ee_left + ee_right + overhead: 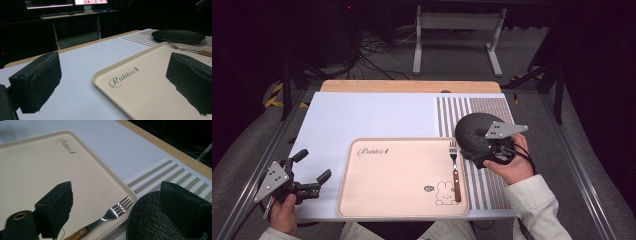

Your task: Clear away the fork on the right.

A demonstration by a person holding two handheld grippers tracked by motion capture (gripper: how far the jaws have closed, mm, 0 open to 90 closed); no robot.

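**Plate at the right gripper, tray to its left**

Dark room and a trestle stand fill the upper part of the high view; below them the table (377,107) carries a white sheet, with a striped placemat (472,107) at centre right. We start from the black plate (473,131): it lies on the striped placemat at right of centre in the high view, just beside the right edge of the beige tray (397,175). In the right gripper view its rough dark surface (150,225) sits at the lower right, and one black jaw stands over it while the other hangs over the tray, so the plate's near left rim lies between the spread jaws. We judge the right gripper (492,150) to be straddling that rim without pinching it; whether either pad touches the plate we cannot tell.

A fork (455,167) lies on the tray along its right edge, long axis running up and down the frame, tines toward the top, wooden handle toward the bottom. It is just left of the plate, so any move of the plate toward the tray passes over or beside it.

At the lower left of the high view the left gripper (312,175) hovers off the tray's left edge, jaws spread wide with nothing between them. In the left gripper view the plate (178,36) shows far off at upper right, past the tray (150,82). We judge the right hand (512,165) to be much the nearer to the plate, and the tray's open middle lies to the plate's lower left.
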